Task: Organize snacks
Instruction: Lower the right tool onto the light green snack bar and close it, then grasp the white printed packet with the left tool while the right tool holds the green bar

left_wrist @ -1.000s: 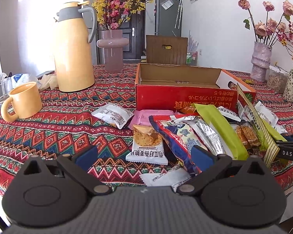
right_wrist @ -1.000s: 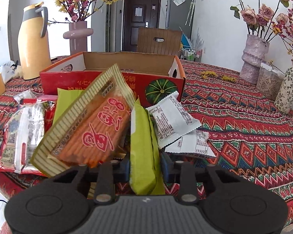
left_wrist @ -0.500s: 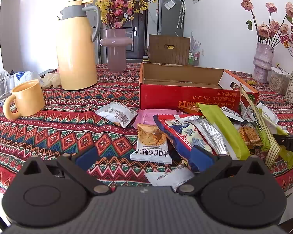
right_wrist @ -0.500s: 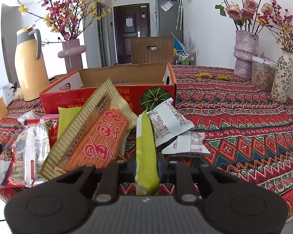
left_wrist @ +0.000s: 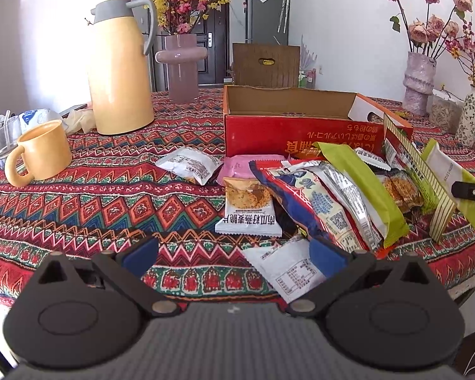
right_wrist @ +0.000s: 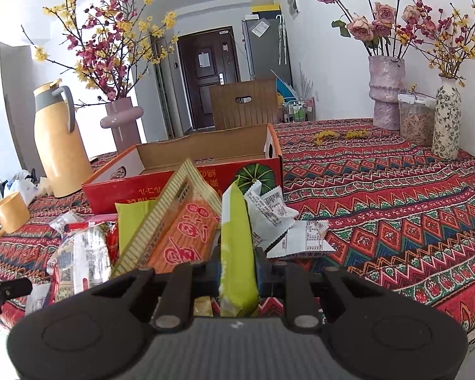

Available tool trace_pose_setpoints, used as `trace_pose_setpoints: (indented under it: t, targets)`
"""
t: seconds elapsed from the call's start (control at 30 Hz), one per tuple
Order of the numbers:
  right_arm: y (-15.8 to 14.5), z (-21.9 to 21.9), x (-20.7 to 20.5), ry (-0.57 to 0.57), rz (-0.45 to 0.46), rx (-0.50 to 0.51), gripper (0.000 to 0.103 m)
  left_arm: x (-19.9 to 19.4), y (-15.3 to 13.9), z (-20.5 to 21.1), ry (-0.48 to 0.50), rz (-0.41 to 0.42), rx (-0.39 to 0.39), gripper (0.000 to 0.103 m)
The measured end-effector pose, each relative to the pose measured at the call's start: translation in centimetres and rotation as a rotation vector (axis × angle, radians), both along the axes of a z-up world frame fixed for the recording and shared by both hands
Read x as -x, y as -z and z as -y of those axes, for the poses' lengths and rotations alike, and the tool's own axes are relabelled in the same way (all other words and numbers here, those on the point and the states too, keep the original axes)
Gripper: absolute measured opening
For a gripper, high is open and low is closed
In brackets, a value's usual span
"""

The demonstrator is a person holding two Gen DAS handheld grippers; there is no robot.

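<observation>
A pile of snack packets lies on the patterned tablecloth in front of an open red cardboard box (left_wrist: 288, 133) (right_wrist: 180, 186). My right gripper (right_wrist: 237, 272) is shut on a green snack packet (right_wrist: 236, 237), held edge-up just above the pile; the same green packet (left_wrist: 452, 174) shows at the right of the left wrist view. An orange striped packet (right_wrist: 180, 231) leans beside it. My left gripper (left_wrist: 234, 253) stands open low over the near table edge, with a white packet (left_wrist: 285, 269) lying partly between its fingers, not pinched.
A yellow thermos jug (left_wrist: 117, 76), a yellow mug (left_wrist: 41, 155) and a pink vase (left_wrist: 182, 66) stand at the left. More vases (right_wrist: 384, 91) and a jar (right_wrist: 416, 120) stand at the far right. A wooden chair back (right_wrist: 243, 104) rises behind the box.
My right gripper closed fully on the green packet and lifted it slightly, rolling it upright. The left gripper stayed about where it was, still open.
</observation>
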State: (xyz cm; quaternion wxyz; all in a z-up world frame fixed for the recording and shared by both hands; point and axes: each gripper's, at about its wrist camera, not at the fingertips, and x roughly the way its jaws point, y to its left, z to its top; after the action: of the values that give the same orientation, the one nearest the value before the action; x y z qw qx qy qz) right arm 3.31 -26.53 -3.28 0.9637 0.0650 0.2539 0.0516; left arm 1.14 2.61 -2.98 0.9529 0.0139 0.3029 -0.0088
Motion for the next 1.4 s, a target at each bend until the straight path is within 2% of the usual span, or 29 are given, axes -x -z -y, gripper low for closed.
trace_pose_setpoints:
  t: [0.23,0.57,0.9,1.07,1.23,1.4]
  targets:
    - [-0.1,-0.5,0.5,-0.010,0.008,-0.004,0.018,0.6,1.0,0.3,0.055,-0.039,-0.025,0.103]
    - [0.1,-0.2,0.7,-0.006,0.010,-0.016,0.018,-0.9,2.3,2.2,0.110,-0.056,-0.061,0.103]
    - [0.7,0.6,0.6,-0.006,0.002,-0.037,0.018,-2.7,3.5,3.0,0.175,0.010,-0.169,0.103]
    - [1.0,0.4,0.4,-0.013,-0.004,-0.045,0.018,-2.9,3.6,2.7,0.192,0.024,-0.171,0.101]
    - [1.2,0.4,0.2,-0.015,-0.010,-0.048,0.018,-2.7,3.5,2.4,0.231,0.021,-0.125,0.070]
    - [1.2,0.4,0.2,-0.016,-0.008,-0.047,0.018,-2.5,3.3,2.1,0.250,0.007,-0.084,0.045]
